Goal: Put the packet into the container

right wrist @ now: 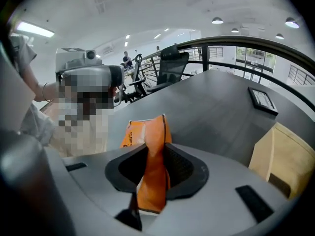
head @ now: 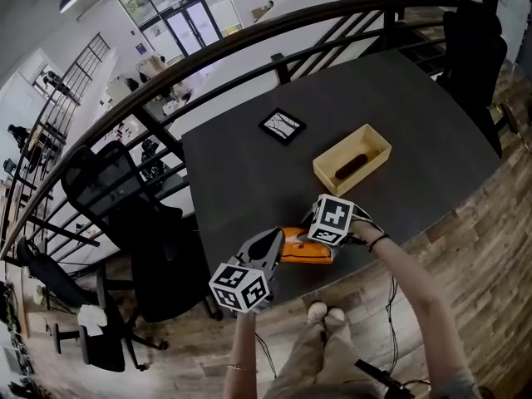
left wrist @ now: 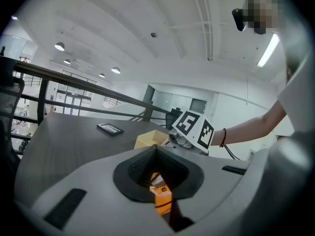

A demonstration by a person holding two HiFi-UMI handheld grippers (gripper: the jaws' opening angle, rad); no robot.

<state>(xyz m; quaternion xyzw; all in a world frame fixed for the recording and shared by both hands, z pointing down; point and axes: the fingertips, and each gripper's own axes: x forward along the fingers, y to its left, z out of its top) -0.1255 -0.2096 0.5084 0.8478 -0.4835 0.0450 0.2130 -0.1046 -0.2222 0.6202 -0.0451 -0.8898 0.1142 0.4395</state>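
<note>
An orange packet (head: 303, 248) lies just over the dark table's (head: 399, 106) front edge, between my two grippers. My left gripper (head: 278, 241) is shut on its left end; in the left gripper view the packet (left wrist: 162, 196) is wedged in the narrow gap of the left gripper (left wrist: 158, 181). My right gripper (head: 322, 238) points steeply down over the other end. In the right gripper view the packet (right wrist: 147, 146) stands twisted and pinched between the pads of that gripper (right wrist: 153, 173). The tan open container (head: 376, 143) sits further back on the table with a dark object (head: 351, 167) inside.
A black-framed card (head: 282, 125) lies behind the container. A curved dark railing (head: 249, 40) runs along the table's far side. Black office chairs stand left of the table (head: 125, 214) and at its far right corner (head: 474, 48). The container (right wrist: 280, 156) is close on my right gripper's right.
</note>
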